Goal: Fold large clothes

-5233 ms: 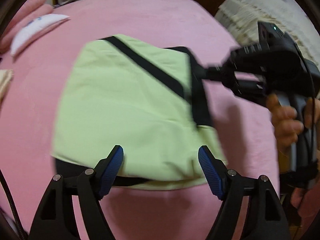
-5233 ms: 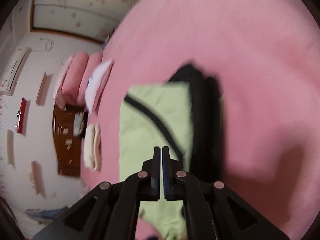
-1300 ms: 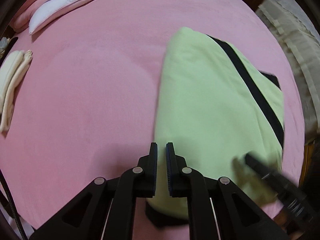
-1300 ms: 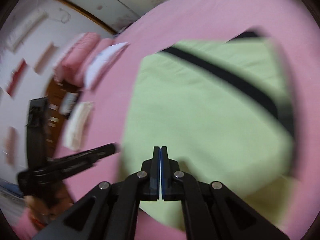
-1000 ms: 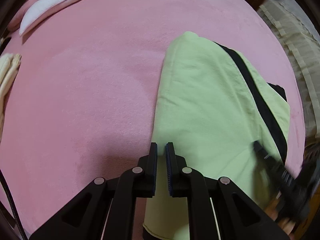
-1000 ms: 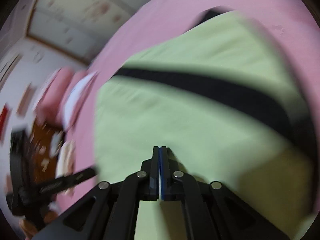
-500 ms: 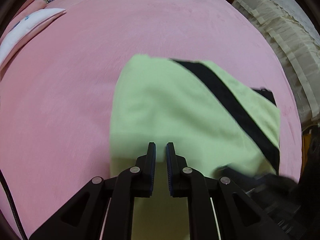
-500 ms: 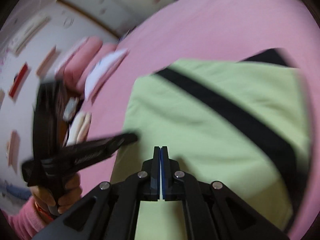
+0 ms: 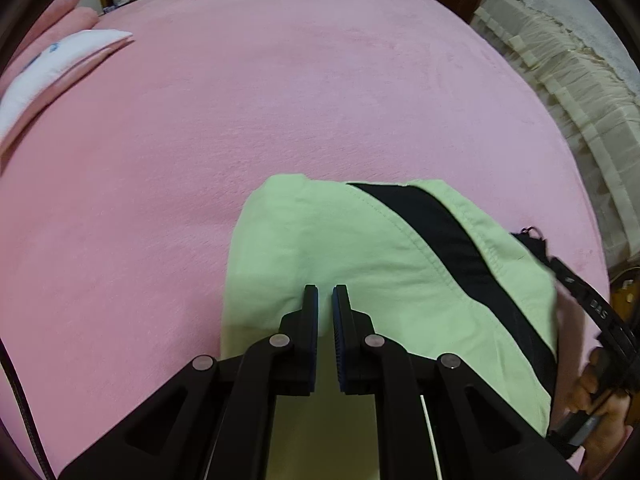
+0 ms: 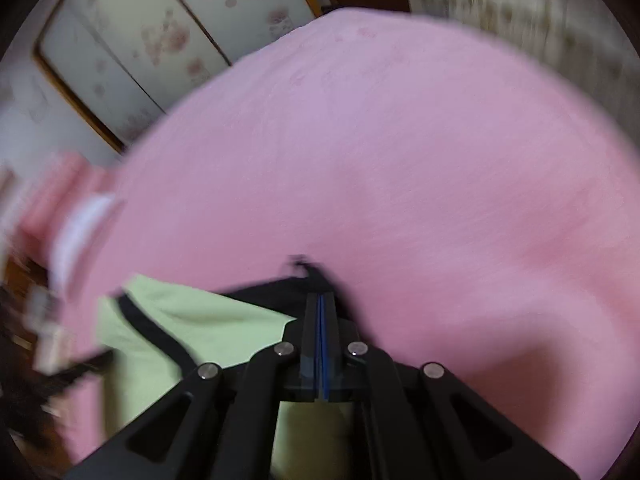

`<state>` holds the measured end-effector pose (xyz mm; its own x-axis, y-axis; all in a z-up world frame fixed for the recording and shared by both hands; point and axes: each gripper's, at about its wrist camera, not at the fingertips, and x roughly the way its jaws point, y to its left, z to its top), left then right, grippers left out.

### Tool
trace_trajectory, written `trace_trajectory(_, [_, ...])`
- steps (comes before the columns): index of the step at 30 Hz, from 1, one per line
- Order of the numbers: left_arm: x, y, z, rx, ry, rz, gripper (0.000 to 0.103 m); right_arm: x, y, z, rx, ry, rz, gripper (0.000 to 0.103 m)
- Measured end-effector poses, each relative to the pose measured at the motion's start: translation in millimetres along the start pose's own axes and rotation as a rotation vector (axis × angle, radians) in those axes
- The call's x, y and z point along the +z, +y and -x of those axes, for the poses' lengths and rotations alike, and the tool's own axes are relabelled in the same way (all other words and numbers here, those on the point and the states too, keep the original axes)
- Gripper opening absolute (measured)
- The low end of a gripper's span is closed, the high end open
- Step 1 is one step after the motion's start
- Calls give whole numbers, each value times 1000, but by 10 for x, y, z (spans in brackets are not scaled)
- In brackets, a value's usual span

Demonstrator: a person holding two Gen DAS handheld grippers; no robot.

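Left claw [image 9: 325, 294], narrowly parted, over folded green garment [image 9: 360, 248] on pink bed [image 9: 240, 100].

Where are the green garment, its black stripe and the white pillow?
green garment [image 9: 320, 248]: left wrist view, bare green panel ahead of the tongs.
black stripe [image 9: 448, 232]: left wrist view, upper stretch of the band.
white pillow [image 9: 52, 68]: left wrist view, top face.

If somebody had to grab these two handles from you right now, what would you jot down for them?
Left gripper: fingers nearly closed with a thin gap, over the near part of the light green garment with a black diagonal stripe; whether it pinches fabric is unclear.
Right gripper: shut, at the garment's black edge; view blurred.
The garment lies folded into a compact bundle on the pink bedspread.
Left to do: any last fold or smoothing.
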<state>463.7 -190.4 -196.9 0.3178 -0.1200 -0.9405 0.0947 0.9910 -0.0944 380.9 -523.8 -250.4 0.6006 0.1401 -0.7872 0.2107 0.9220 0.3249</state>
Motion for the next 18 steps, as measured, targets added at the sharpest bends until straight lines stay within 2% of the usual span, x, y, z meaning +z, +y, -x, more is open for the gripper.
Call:
trace_trajectory(1, [-7, -20, 17, 21, 7, 5, 8, -13, -39, 95, -71, 3, 17, 0])
trace_trajectory(2, [-19, -32, 54, 45, 13, 9, 9, -25, -87, 145, -69, 18, 0, 0])
trace_trajectory(5, [-122, -79, 208, 100, -7, 7, 26, -98, -234, 454, -27, 56, -47, 0])
trace_trajectory(7, [-269, -92, 325, 131, -19, 4, 51, -152, 25, 506, -23, 55, -40, 0])
trace_trajectory(8, [-341, -112, 364, 144, -15, 8, 55, -239, 47, 618, -19, 67, -39, 4])
trace_trajectory(9, [-430, -120, 405, 159, -10, 18, 56, -137, 105, 611, -24, 78, -42, 5])
trace_trajectory(10, [-521, -112, 441, 166, -1, 39, 56, -226, 281, 620, -28, 96, -46, 5])
trace_trajectory(14, [-842, -105, 573, 152, 33, 95, 56, -651, 491, 798, 18, 187, -51, 7])
trace_trajectory(17, [-1113, -123, 679, 147, 65, 112, 60, -944, 649, 895, 35, 252, -8, 18])
trace_trajectory(18, [-1162, -129, 712, 146, 69, 118, 61, -1024, 702, 913, 26, 266, 23, 26])
